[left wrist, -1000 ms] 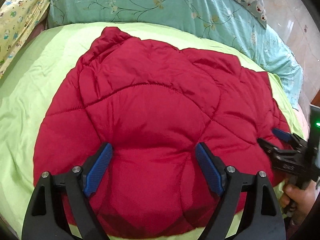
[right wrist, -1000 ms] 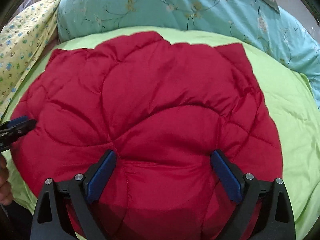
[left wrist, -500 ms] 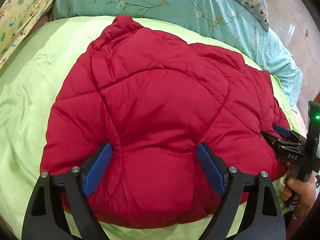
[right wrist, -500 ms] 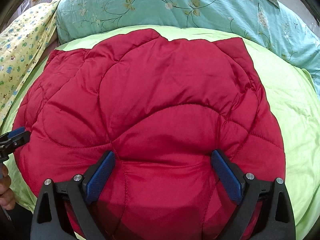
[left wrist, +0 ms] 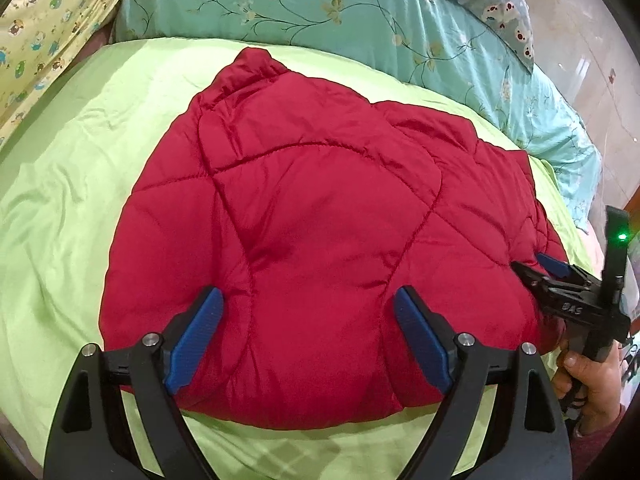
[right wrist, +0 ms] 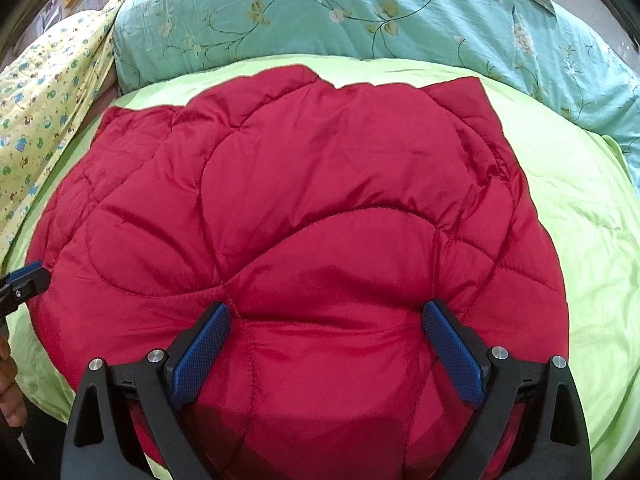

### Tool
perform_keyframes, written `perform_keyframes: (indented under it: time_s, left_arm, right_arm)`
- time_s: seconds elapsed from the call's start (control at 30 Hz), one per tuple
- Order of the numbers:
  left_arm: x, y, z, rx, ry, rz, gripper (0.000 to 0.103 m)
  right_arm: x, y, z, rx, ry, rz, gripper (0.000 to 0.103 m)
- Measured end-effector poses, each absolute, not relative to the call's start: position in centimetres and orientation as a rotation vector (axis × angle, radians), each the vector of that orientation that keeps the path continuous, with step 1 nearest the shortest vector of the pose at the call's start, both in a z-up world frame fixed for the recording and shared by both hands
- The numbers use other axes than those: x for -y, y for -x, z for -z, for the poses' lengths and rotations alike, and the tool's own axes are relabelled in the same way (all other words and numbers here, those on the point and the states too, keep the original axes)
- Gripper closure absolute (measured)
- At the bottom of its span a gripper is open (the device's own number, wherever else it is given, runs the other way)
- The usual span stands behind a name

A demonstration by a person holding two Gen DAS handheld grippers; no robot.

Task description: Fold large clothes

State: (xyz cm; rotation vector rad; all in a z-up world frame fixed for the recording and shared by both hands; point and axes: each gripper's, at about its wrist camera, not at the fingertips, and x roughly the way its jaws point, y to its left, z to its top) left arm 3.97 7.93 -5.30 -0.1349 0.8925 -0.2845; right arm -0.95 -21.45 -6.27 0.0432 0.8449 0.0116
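My left gripper (left wrist: 308, 312) has its jaws spread wide, blue pads (left wrist: 196, 332) pressed into the near edge of the red jacket (left wrist: 320, 208), with a bulge of padded fabric between them; the pads touch the cloth but are not closed on it. My right gripper (right wrist: 328, 332) is likewise spread wide, its pads (right wrist: 452, 352) bearing on the jacket's near edge and a puffed fold standing between them. The jacket is quilted and lies folded in the middle of the green sheet (left wrist: 80, 184), its collar end pointing toward the far edge of the bed. In the left wrist view my right gripper (left wrist: 538, 272) appears at the jacket's right edge, held by my right hand (left wrist: 588, 376); its body carries white lettering that reads "DAS", and a green light (left wrist: 621, 236) glows on it. A teal floral quilt (left wrist: 320, 4) lies along the far edge of the bed, and a yellow printed cloth (left wrist: 44, 28) at the far left corner.
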Motion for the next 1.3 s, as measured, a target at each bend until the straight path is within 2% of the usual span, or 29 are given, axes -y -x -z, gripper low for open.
perform_keyframes:
  time_s: [0.2,0.73,1.3]
  left_arm:
    - [-7.4,-3.9,5.0,-0.901,0.128,0.262,0.014]
    - [-3.7,-2.5,4.0,-0.916,-0.067,0.174,0.014]
    - [-2.8,-2.4,3.5,-0.894,-0.119,0.159,0.014]
  right_arm:
    - [21.2,4.3,3.7,-0.764,-0.095,-0.065,0.007]
    - [19.8,6.3,2.6,-0.796,-0.083,-0.137,0.007]
    - [22.7,4.3,6.0,-0.882,-0.112,-0.043,0.006]
